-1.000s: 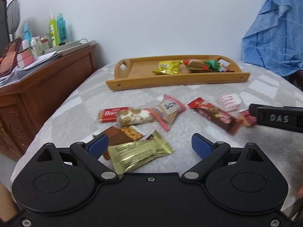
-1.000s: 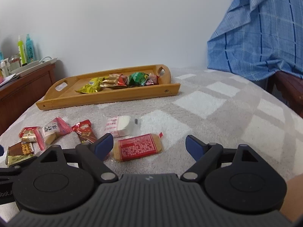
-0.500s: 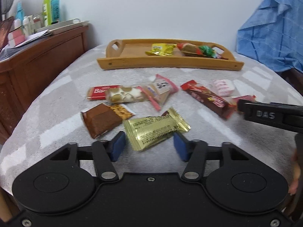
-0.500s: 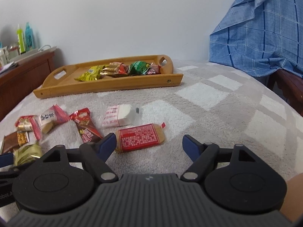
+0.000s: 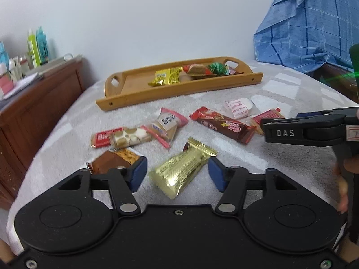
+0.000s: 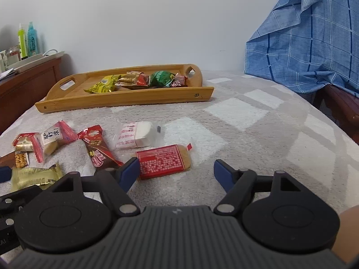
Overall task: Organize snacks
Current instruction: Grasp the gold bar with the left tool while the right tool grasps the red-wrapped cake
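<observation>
We hover low over the blanket (image 6: pixel 258 134) with both tools, and the loose snacks lie scattered between us and the wooden tray (image 5: pixel 143 94), which sits well back against the wall with a few packets already in it. Our left gripper (image 5: pixel 177 174) has the gold wrapper (image 5: pixel 181 170) lying between its blue pads, jaws apart, neither pad pressing it as far as we can see. Our right gripper (image 6: pixel 175 172) straddles the red-label biscuit (image 6: pixel 162 161); its left pad sits just beside the packet's end, the right pad well clear, so nothing is clamped there either.

What can go wrong here? The gold wrapper lies at a slant across the left jaws, so if we close now we likely pinch a corner of slippery foil and it twists out or slides away. The brown nut bar (image 5: pixel 114 161) sits tight against the left pad too; we risk catching it along with the gold one. On the right, the biscuit sits off-centre toward one pad, so a squeeze may just shove it sideways on the soft pile, and the brown chocolate bar (image 6: pixel 98 150) next to it could get nudged.

Against half a second ago, the left jaws have just been opening again after narrowing round the gold wrapper, which now lies more steeply slanted. The right jaws have just been closing in on the biscuit, not yet touching on both sides.
</observation>
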### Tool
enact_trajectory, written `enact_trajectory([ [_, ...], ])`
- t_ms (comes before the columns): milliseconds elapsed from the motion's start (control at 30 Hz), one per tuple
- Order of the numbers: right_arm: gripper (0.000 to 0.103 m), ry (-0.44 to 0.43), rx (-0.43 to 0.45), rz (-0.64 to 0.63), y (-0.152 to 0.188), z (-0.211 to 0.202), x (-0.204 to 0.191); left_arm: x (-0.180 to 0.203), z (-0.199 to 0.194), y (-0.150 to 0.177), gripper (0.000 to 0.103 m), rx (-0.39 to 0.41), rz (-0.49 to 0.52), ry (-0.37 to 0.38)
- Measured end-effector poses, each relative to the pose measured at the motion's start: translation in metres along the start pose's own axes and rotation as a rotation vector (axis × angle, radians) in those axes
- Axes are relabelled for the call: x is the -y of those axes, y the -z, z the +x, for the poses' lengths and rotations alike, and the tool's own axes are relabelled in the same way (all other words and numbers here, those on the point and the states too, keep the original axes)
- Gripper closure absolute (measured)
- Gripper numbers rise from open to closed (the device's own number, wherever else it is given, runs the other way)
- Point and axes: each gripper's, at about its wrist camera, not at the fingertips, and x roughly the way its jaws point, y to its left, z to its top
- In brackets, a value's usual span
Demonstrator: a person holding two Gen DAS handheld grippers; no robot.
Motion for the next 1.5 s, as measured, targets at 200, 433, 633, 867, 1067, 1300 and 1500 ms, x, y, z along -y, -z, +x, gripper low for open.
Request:
enact_trajectory([
  [200,0.053,-0.103,-0.023,0.090,-0.003,-0.001,0.011,0.000,0.007,-0.002,0.030,0.033,0.060,-0.019],
  [433,0.050,-0.176,-0.045,0.200,-0.008,0.007,0.023,-0.002,0.026,-0.002,0.046,-0.064,0.040,0.064],
  [633,0.054,-0.199,-0.061,0.133,-0.022,0.024,0.006,-0.006,0.027,-0.003,0.053,-0.103,-0.044,0.126],
  [867,0.046,-0.227,-0.070,0.102,-0.035,0.041,-0.006,-0.006,0.024,-0.010,0.052,-0.075,-0.066,0.108],
  [1067,0.044,-0.230,-0.066,0.065,-0.036,0.046,-0.018,-0.008,0.038,-0.012,0.053,-0.115,-0.110,0.082],
  [1300,0.035,-0.225,-0.044,-0.017,-0.035,0.048,-0.035,-0.003,0.036,-0.014,0.070,-0.103,-0.100,0.086],
  [1500,0.028,-0.221,-0.022,0.069,-0.023,0.029,-0.019,-0.008,0.036,-0.015,0.070,-0.103,-0.134,0.076],
])
